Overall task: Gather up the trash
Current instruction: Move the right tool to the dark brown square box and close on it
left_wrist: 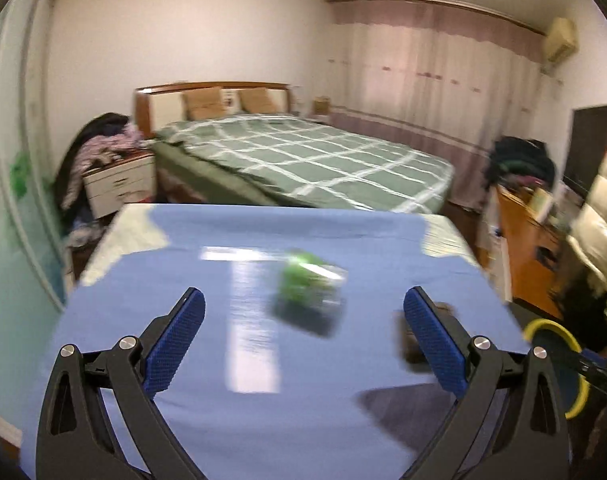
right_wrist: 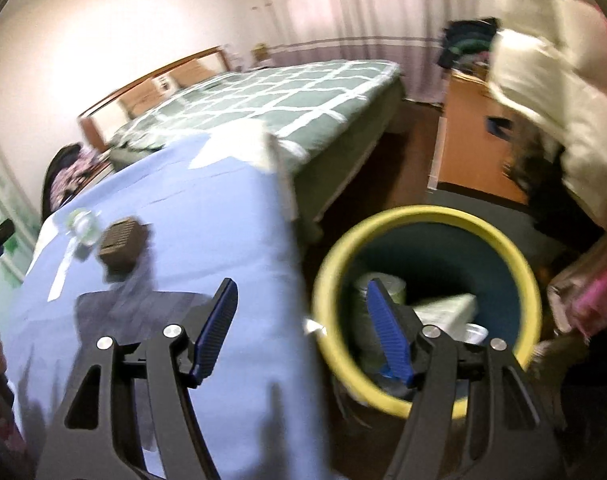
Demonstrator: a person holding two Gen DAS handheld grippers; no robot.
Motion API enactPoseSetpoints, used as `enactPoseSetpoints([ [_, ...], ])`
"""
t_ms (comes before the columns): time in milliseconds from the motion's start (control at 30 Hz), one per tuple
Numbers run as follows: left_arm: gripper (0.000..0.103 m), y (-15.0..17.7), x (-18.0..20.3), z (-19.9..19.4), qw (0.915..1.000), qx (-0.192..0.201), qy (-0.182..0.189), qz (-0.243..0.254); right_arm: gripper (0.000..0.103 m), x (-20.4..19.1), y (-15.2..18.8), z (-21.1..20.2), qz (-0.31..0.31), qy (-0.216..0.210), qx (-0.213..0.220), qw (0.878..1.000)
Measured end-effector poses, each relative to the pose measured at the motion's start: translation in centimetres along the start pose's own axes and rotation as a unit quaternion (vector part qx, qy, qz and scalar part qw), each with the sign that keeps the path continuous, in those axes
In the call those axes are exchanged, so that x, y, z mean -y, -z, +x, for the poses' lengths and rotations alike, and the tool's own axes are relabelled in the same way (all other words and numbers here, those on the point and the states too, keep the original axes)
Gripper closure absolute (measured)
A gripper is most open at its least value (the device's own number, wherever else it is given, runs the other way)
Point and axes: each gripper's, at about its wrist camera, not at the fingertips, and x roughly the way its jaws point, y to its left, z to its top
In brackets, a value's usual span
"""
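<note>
While both views are blurring with motion, the left gripper (left_wrist: 303,336) is hovering above the blue table (left_wrist: 231,420) with its fingers spread wide and nothing between them. A crumpled green and clear wrapper (left_wrist: 309,278) is lying on the table just ahead of the gap, which suggests it is being lined up as the next pick. A small brown ribbed block (right_wrist: 121,246) is sitting near it, to the right, partly hidden behind the right-hand finger in the left view.

The right gripper (right_wrist: 301,328) is also standing open and empty, straddling the table edge and the bin (right_wrist: 423,214). The bin, yellow-rimmed and dark inside, is standing on the floor touching or just beside the table's right side, presumably so items can be dropped without a long carry. Pale packaging and a can-like object are already lying inside it; their exact kind cannot be told. Two pieces appear to be remaining on the table
</note>
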Motion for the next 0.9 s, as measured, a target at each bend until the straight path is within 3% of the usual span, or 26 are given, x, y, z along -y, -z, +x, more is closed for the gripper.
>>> enactPoseSetpoints([
  [200,0.005,0.1,-6.6,2.0,0.9970,0.012,-0.075,-0.015,0.036,-7.5,-1.7,1.7,-0.054,-0.040,-0.006,0.998],
  [467,0.005,2.1,-10.7,3.3,0.9957,-0.016,-0.060,-0.069,0.028,-16.6,-4.0,5.1,-0.113,-0.046,-0.006,0.992],
  [633,0.005,2.1,-10.3,3.1,0.9946,-0.009,-0.076,-0.070,0.025,-19.4,-4.2,8.6,-0.120,-0.024,-0.029,0.992],
  [900,0.005,2.3,-9.7,3.3,0.9930,-0.016,-0.094,-0.071,0.025,-19.4,-3.7,11.7,-0.105,-0.002,-0.050,0.993],
])
